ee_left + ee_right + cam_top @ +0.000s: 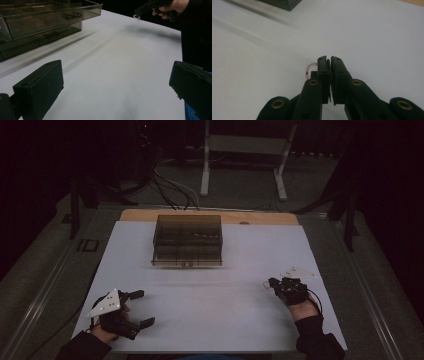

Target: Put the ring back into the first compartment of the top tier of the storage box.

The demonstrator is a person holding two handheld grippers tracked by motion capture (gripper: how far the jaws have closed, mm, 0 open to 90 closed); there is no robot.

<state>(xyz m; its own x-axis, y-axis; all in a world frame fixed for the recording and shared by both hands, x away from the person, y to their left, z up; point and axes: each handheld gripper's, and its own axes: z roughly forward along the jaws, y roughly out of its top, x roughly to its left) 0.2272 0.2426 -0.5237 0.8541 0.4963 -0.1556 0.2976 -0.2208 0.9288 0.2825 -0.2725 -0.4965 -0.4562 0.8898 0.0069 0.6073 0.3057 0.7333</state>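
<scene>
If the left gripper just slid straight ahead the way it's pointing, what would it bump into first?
Probably nothing soon. The left gripper, wide open, faces bare white table. The smoky drawer box sits off to one side and the right gripper, pinching a pink bead bracelet, to the other, though depth is uncertain.

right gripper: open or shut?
Shut. In its own view the right gripper has its jaws pressed together on a pink bead bracelet, which loops out at their left side.
</scene>
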